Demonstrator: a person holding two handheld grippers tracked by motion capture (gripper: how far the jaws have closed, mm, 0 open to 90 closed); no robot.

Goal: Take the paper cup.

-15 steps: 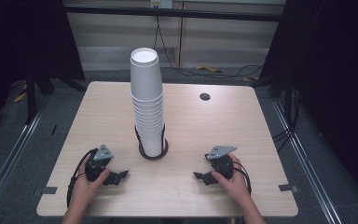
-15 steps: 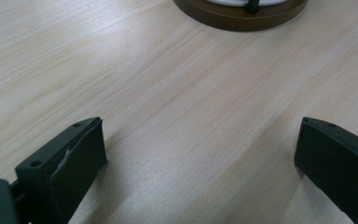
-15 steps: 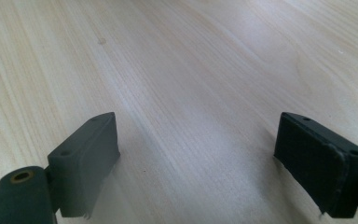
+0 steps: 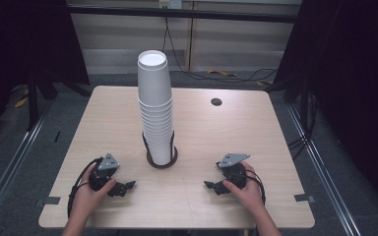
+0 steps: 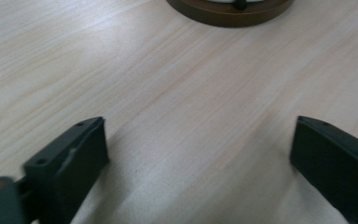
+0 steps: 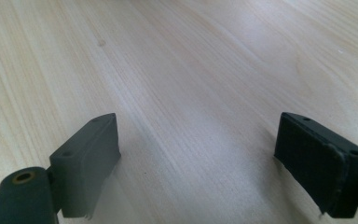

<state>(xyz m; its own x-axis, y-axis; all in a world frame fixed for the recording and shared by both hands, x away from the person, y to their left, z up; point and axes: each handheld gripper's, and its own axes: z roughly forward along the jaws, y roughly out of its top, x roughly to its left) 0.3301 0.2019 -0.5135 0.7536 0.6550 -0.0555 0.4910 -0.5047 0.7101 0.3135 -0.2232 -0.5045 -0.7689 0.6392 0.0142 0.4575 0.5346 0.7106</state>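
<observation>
A tall stack of white paper cups (image 4: 156, 110) stands upside down in a dark round holder (image 4: 161, 161) at the middle of the wooden table (image 4: 103, 123). My left gripper (image 4: 126, 188) rests on the table near the front left, held by a hand, its jaws open with bare wood between them. In the left gripper view the holder's brown rim (image 5: 228, 9) lies ahead at the top. My right gripper (image 4: 210, 186) rests at the front right, also open over bare table, as the right gripper view shows.
A small dark hole (image 4: 216, 102) sits in the tabletop at the back right. Strips of tape (image 4: 304, 198) mark the front corners. Cables trail from both grippers. Dark curtains and a metal rail border the table.
</observation>
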